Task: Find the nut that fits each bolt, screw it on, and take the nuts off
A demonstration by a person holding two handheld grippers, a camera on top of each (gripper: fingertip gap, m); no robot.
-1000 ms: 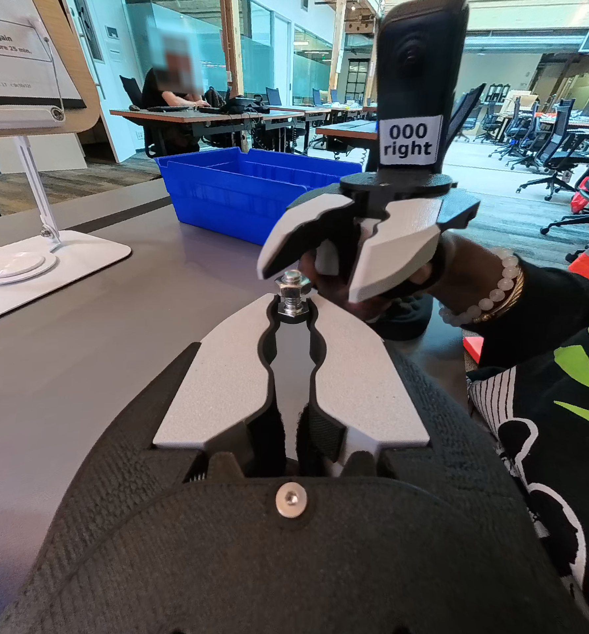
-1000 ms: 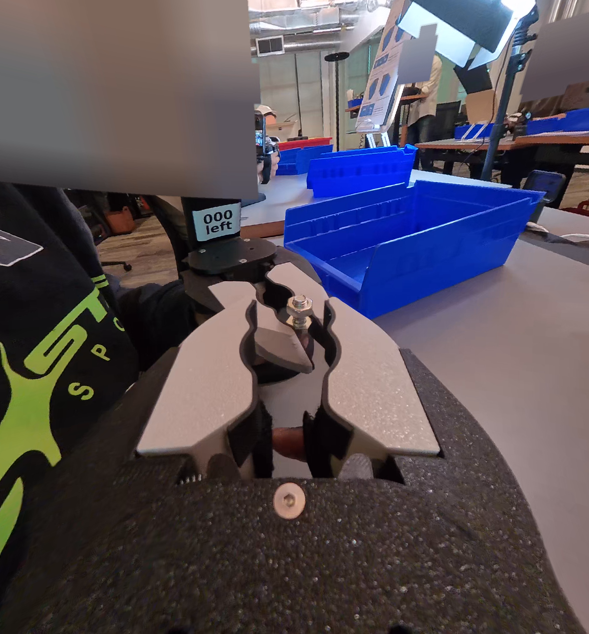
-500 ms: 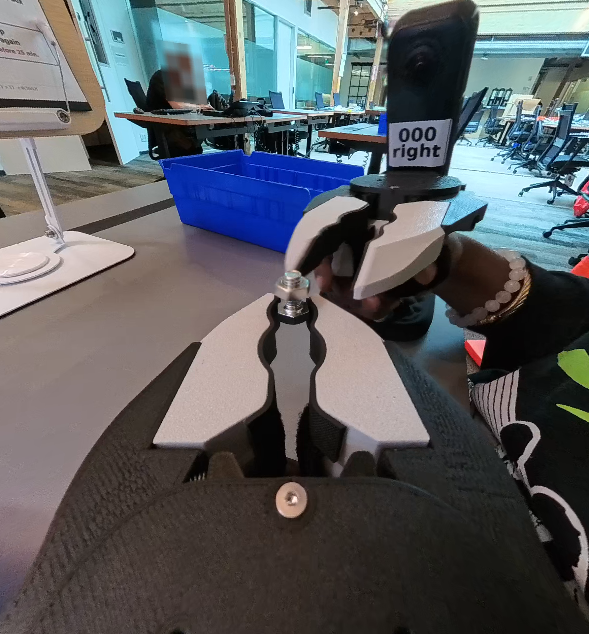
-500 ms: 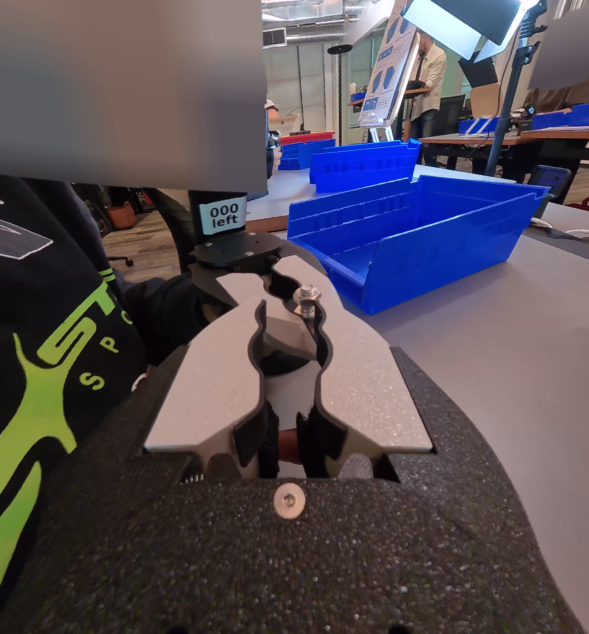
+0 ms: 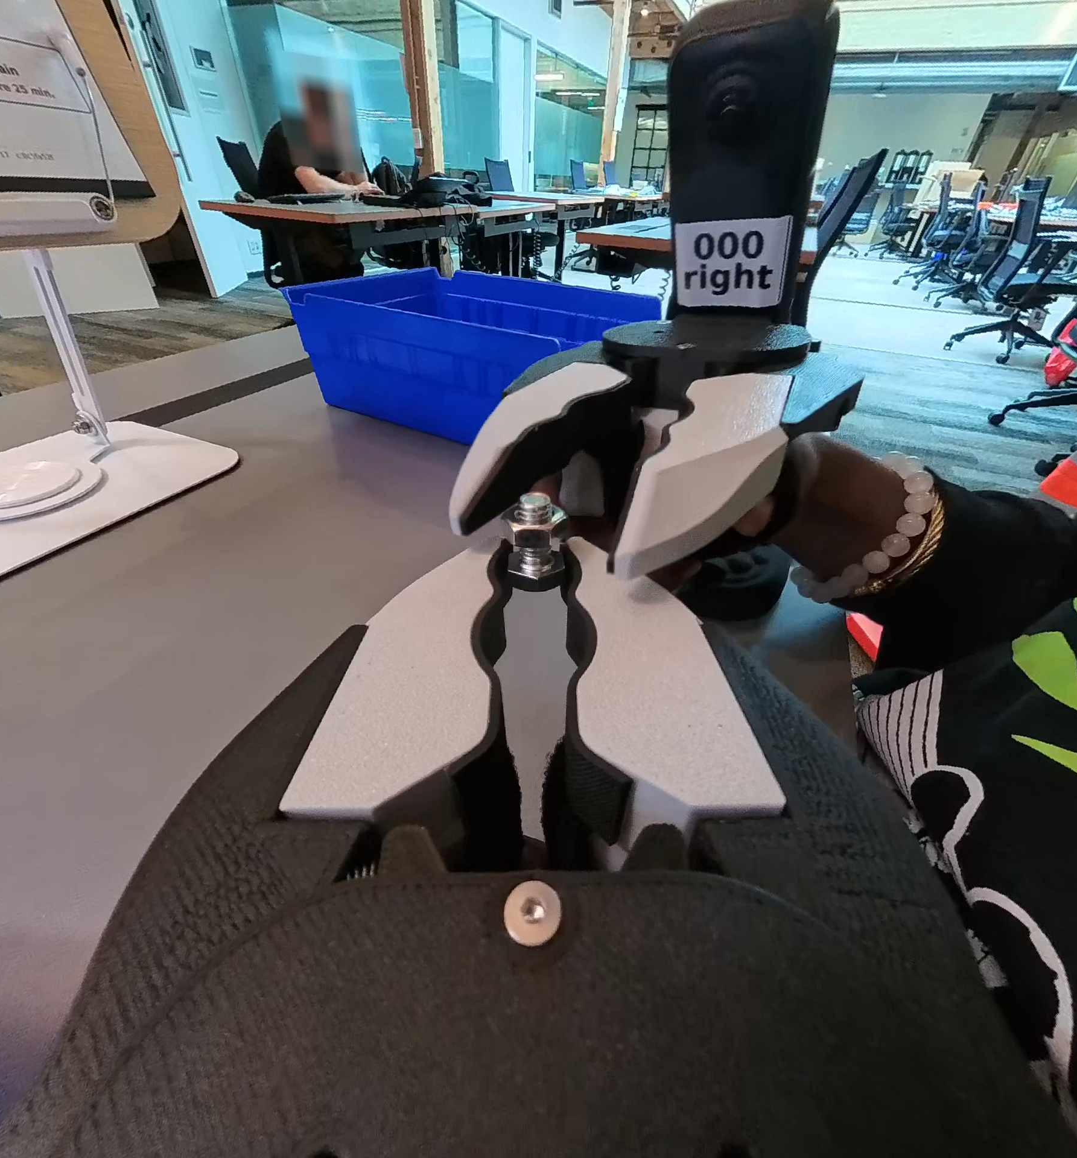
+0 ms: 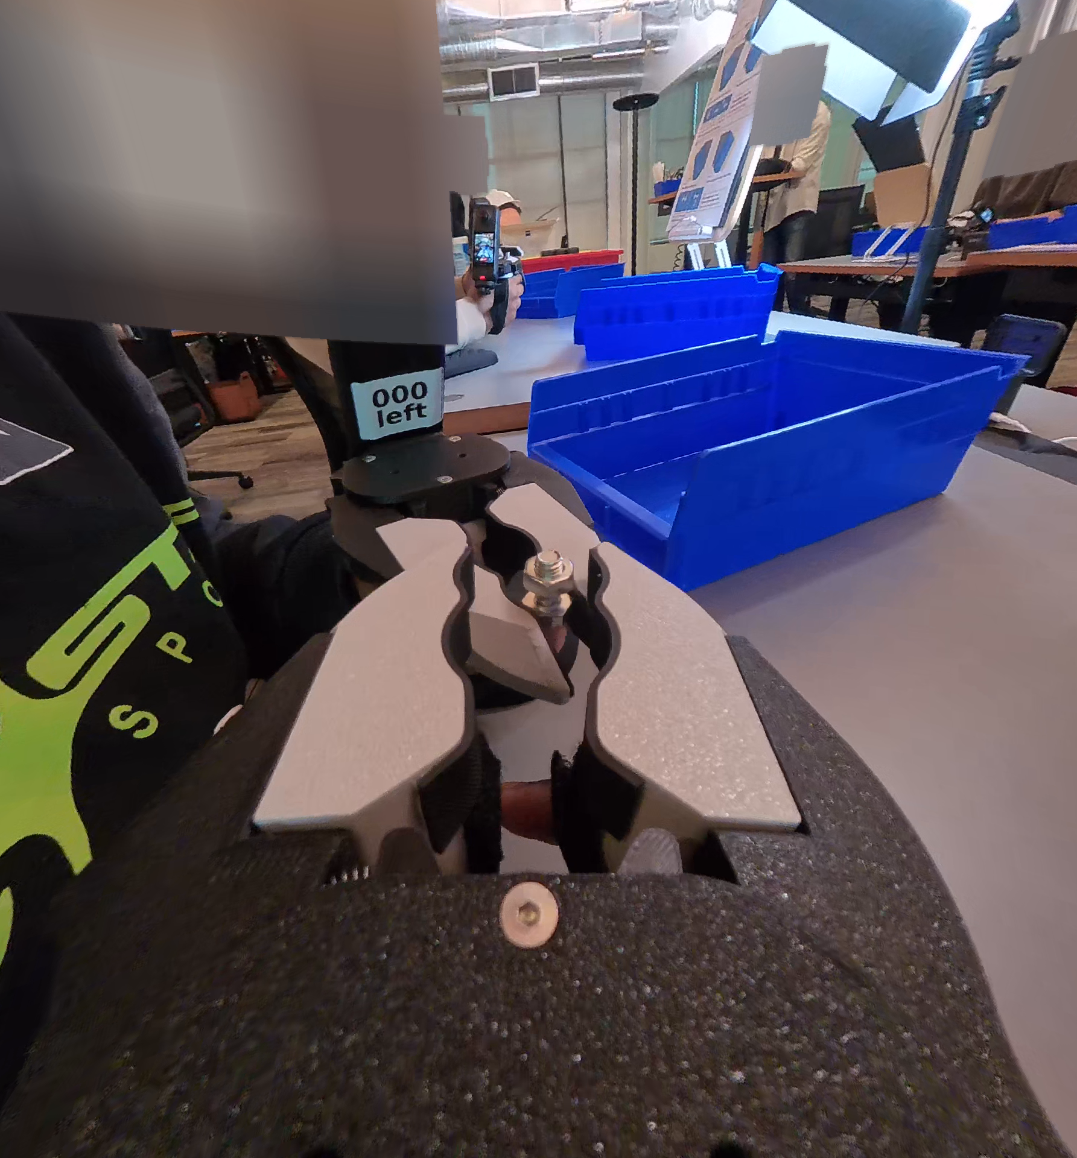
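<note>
- Left gripper (image 5: 532, 567) has its fingers clamped on the hex head of the bolt (image 5: 534, 540), and the bolt stands upright at the fingertips, thread pointing up, held clear above the grey worktop (image 5: 147, 626).
- The nut (image 5: 533, 519) sits high on that thread, a turn or so below the tip, with bare thread showing between it and the head.
- Right gripper (image 5: 539, 539) comes in from the far side with its fingers spread apart, one finger (image 5: 523, 438) just behind the nut, the other (image 5: 698, 489) off to the side. Nothing is gripped there.
- My read: the right gripper is lining up to take the nut and turn it. To do it well, I'd want both fingers square on two opposite flats, level with the nut and not the thread above it, then a close before any twist.
- The left gripper should hold the head firm, otherwise the bolt will likely spin along with the nut.
- In the right wrist view, the nut sits between the right gripper's parted fingers; I can't tell whether either one touches it.
- Which way the nut is meant to go, on or off, I can't judge from here.
- The bolt head is mostly buried in the left gripper's finger notch.
- The blue bin (image 6: 836, 451) stands well behind on the worktop; I see nothing in the part of its floor that shows, the rest is cut off by its walls.
</note>
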